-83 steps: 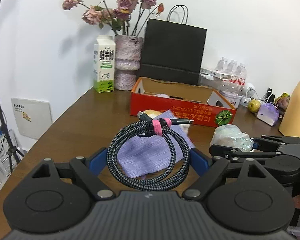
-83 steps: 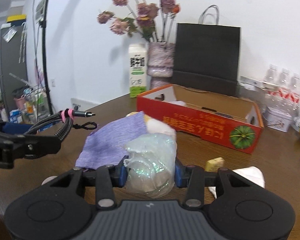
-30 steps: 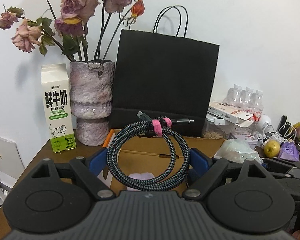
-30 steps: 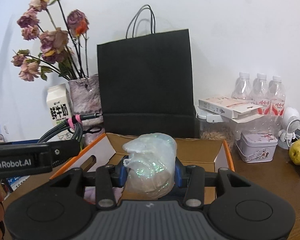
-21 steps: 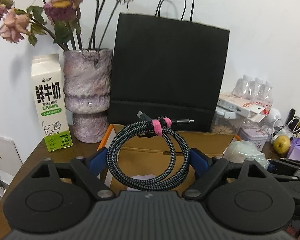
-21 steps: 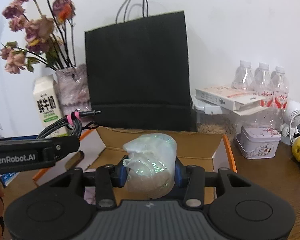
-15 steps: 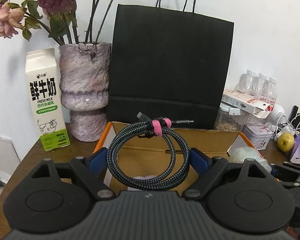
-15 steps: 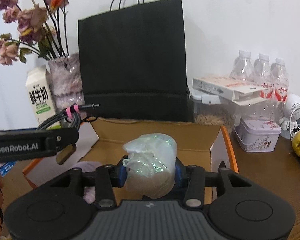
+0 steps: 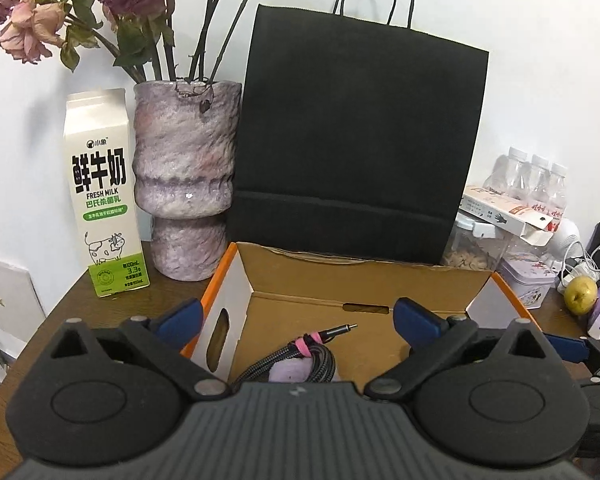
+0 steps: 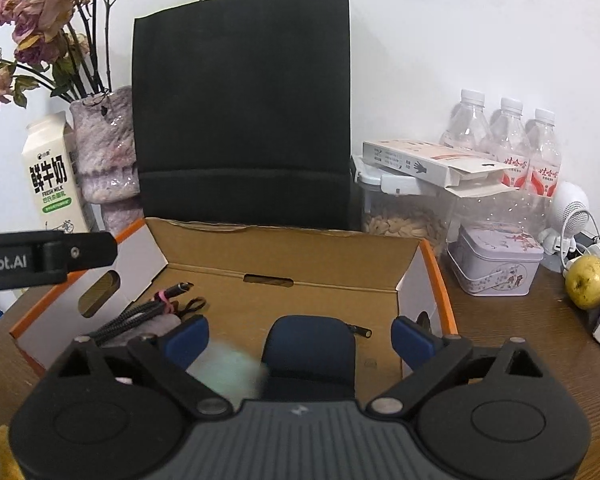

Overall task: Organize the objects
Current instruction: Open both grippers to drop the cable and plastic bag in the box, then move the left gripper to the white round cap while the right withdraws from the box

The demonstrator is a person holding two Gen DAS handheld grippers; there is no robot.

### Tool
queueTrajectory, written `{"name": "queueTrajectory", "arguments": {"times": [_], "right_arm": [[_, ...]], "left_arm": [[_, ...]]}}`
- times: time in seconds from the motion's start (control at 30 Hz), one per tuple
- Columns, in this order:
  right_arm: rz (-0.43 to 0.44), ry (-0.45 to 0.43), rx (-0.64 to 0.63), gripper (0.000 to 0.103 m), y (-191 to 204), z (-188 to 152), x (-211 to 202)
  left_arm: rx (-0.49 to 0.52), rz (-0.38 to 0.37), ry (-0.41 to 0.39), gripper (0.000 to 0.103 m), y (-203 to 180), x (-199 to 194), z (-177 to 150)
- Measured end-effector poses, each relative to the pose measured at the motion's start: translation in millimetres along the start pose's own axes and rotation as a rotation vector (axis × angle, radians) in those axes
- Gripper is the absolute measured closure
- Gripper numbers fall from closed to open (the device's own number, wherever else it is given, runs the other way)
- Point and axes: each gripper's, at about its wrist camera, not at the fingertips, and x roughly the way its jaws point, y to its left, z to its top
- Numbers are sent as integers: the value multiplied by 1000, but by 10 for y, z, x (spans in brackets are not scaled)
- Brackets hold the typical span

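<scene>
An open cardboard box (image 9: 308, 280) (image 10: 284, 260) with orange edges stands on the wooden table. My left gripper (image 9: 296, 320) is open above it; the braided cable coil (image 9: 300, 354) with a pink strap lies inside on a purple cloth (image 9: 288, 372). It shows in the right wrist view (image 10: 148, 312) too. My right gripper (image 10: 300, 336) is open; the shiny plastic bag (image 10: 228, 368) is a blur dropping below it, beside a dark blue case (image 10: 308, 356) in the box.
A black paper bag (image 9: 356, 148) stands behind the box, with a vase of dried roses (image 9: 184, 184) and a milk carton (image 9: 100, 196) to its left. Bottles (image 10: 508, 148), a tin (image 10: 496, 264), a nut jar (image 10: 404, 220) and a pear (image 10: 588, 280) crowd the right.
Both grippers moved over the box and opened. The cable coil dropped into the box on the left and the plastic bag left the right gripper.
</scene>
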Motion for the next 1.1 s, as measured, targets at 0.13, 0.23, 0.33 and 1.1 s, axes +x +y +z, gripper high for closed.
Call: {"name": "queueTrajectory", "arguments": {"times": [0.13,0.23,0.33,1.1], "right_arm": [[6,-7,2,0,0,11,-55],[16,-21,5,0,2,31,-128],[24,-42,0,0,10,47,-243],[44,-159,-75,0,-23,-467,-1518]], "left_arm": [[3,-3,-11,0,-5,-62,7],[6,0,-24,0,-2,-141,20],[-3,-4,-39,0,23,-254,18],[1,-34,-123,0,64,-1534,-392]]}}
